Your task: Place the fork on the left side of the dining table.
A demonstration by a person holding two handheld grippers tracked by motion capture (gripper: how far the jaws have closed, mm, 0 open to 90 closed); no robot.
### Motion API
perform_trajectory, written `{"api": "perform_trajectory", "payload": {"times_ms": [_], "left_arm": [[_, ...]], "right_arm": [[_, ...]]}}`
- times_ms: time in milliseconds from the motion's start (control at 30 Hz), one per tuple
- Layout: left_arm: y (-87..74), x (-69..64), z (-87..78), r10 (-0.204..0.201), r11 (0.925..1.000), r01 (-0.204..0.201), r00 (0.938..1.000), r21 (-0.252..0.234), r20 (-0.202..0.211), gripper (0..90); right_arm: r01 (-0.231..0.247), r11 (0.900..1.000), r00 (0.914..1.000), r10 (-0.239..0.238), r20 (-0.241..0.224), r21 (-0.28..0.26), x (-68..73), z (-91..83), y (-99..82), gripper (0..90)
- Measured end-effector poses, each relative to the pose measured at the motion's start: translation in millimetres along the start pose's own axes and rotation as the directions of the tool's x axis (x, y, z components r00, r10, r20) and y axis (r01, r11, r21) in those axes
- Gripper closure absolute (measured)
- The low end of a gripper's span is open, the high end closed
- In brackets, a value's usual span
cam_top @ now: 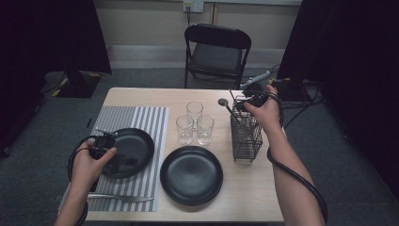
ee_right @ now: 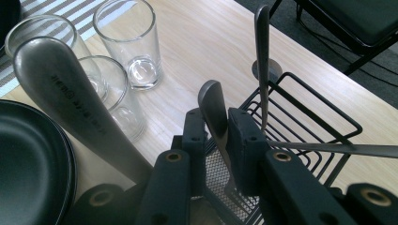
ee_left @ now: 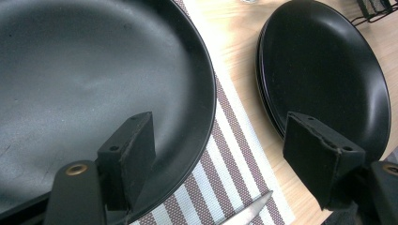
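My right gripper (cam_top: 244,104) (ee_right: 219,119) reaches into the top of a black wire cutlery basket (cam_top: 246,134) (ee_right: 305,108) at the table's right. It is shut on the rounded grey handle of a utensil (ee_right: 213,105) that stands in the basket. Other utensil handles (ee_right: 70,103) lean out beside it. My left gripper (cam_top: 123,162) (ee_left: 220,140) hangs open over the right rim of a black plate (cam_top: 136,143) (ee_left: 84,75) on the striped placemat (cam_top: 150,117) (ee_left: 225,154). One pad is above the plate and the other is out toward a second black plate (cam_top: 191,175) (ee_left: 328,70).
Three clear glasses (cam_top: 194,123) (ee_right: 126,42) stand mid-table between the plates and the basket. A knife (cam_top: 122,198) (ee_left: 248,211) lies on the placemat's near edge. A black folding chair (cam_top: 216,47) stands beyond the wooden table (cam_top: 249,188).
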State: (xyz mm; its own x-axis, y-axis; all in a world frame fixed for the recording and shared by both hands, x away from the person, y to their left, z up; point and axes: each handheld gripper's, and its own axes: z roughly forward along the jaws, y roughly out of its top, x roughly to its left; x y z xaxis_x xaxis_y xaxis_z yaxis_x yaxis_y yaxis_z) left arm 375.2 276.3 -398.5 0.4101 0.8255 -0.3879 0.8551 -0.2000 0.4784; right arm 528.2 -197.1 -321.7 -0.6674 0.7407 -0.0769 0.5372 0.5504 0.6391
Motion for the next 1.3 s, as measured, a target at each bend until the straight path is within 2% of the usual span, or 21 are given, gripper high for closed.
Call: {"api": "perform_trajectory", "payload": {"times_ms": [400, 467, 500, 767, 933, 967, 1100, 1300], "left_arm": [[-0.9, 0.7, -1.7, -0.001, 1.0000, 0.001, 1.0000, 0.000, 0.002, 25.5], [-1.2, 0.6, -1.9, -0.014, 0.9999, 0.014, 0.9999, -0.005, 0.001, 25.5], [-1.3, 1.5, -2.2, -0.004, 1.0000, 0.004, 1.0000, -0.003, -0.003, 25.5], [-1.5, 2.0, -0.9, -0.005, 1.0000, 0.005, 1.0000, 0.006, 0.001, 25.5], [-1.4, 1.8, -0.7, -0.004, 1.0000, 0.004, 1.0000, 0.006, -0.001, 25.5], [-1.5, 1.9, -0.7, -0.005, 1.0000, 0.005, 1.0000, 0.007, 0.001, 25.5], [-1.9, 2.2, -0.4, -0.006, 1.0000, 0.006, 1.0000, 0.005, 0.000, 25.5], [-1.9, 2.4, -0.2, -0.008, 0.9999, 0.008, 1.0000, 0.008, 0.002, 25.5]], "right_arm": [[0.014, 0.9998, 0.9998, -0.014, -0.014, 0.011, 6.8, 12.1, 3.2, 76.3], [0.019, 0.9997, 0.9998, -0.019, -0.010, 0.014, 7.9, 15.1, 3.8, 75.5], [0.017, 0.9997, 0.9998, -0.016, -0.010, 0.016, 8.2, 16.1, 3.9, 75.4], [0.009, 0.9999, 0.9999, -0.009, 0.006, 0.013, 5.6, 22.8, 2.4, 75.2], [0.029, 0.9995, 0.9993, -0.029, 0.023, 0.014, 6.7, 23.0, 3.0, 77.1], [0.037, 0.9992, 0.9986, -0.038, 0.038, 0.017, 7.1, 22.1, 3.3, 77.7], [0.045, 0.9990, 0.9982, -0.045, 0.039, 0.009, 6.1, 19.1, 3.2, 81.1], [0.027, 0.9996, 0.9979, -0.027, 0.059, 0.003, 2.5, 10.0, 1.0, 84.2]]}}
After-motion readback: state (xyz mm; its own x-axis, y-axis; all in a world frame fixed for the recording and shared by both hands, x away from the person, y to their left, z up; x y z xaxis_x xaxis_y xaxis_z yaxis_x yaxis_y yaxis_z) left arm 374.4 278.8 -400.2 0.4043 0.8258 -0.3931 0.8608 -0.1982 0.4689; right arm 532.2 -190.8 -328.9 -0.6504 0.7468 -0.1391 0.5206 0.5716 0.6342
